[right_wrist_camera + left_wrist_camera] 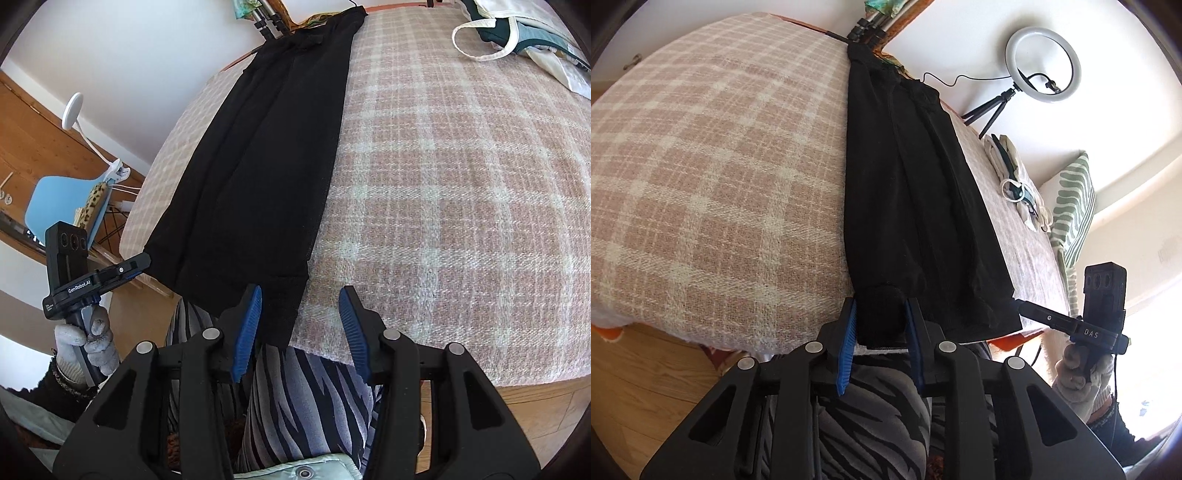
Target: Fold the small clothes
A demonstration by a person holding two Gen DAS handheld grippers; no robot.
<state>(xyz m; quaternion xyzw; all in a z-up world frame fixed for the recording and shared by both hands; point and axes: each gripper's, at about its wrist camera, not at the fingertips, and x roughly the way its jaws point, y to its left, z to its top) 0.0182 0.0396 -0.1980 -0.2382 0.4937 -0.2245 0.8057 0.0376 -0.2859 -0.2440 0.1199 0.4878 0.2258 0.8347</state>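
Black knit fabric, a long narrow garment (pixel 912 192) folded lengthwise, lies stretched across the pink-and-cream plaid blanket (pixel 713 177) covering the counter, its near hem hanging just over the front edge.

On the left, the left tool (pixel 881 325) has its blue pads set narrowly either side of the hem's left corner; a bulge of cloth sits between them, though whether the pads truly pinch it I cannot tell. To the right, the right tool (pixel 301 325) stands half open, its left pad over the hem's right corner, the right pad over bare blanket, gripping nothing.

For a good fold, I would judge both corners should be caught evenly, all layers together, then lifted and carried straight toward the far end so the side edges stay aligned.

Room is generous: bare blanket lies on both sides of the garment. At the far right, a pile of light clothes (pixel 524 37) sits well apart. The ring light on its tripod (pixel 1041 66) stands beyond the far edge; the fold should stop short of it.
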